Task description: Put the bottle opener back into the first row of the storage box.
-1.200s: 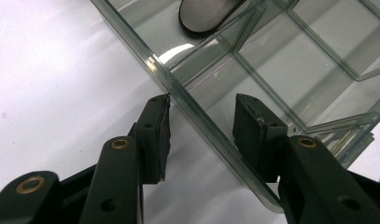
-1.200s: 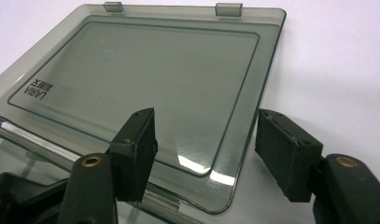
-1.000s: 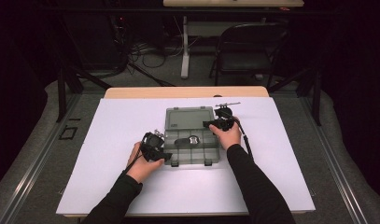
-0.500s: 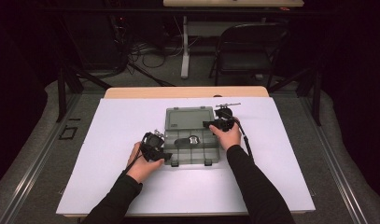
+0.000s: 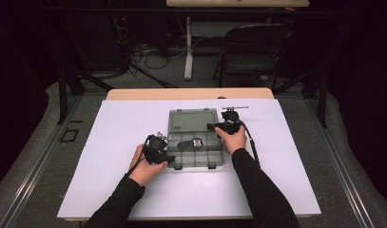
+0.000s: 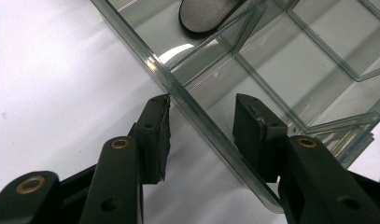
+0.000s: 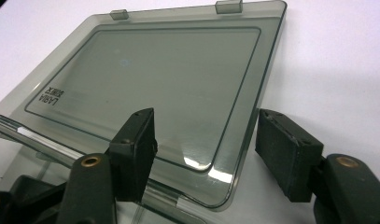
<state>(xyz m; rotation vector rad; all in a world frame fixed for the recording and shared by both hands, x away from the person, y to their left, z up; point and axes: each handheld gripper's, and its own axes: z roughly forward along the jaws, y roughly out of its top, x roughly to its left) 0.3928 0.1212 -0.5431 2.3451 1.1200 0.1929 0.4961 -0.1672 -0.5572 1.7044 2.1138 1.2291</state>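
Straddling the clear box [image 5: 196, 145] wall, the left gripper [image 6: 201, 123] gapes unclamped; the right gripper [image 7: 204, 144] spreads wide around its lid [image 7: 150, 84] corner.

High view looks forward and down over whole tabletop [image 5: 134, 190]; both gripper views sit close on the shared clear box [image 5: 196, 137].
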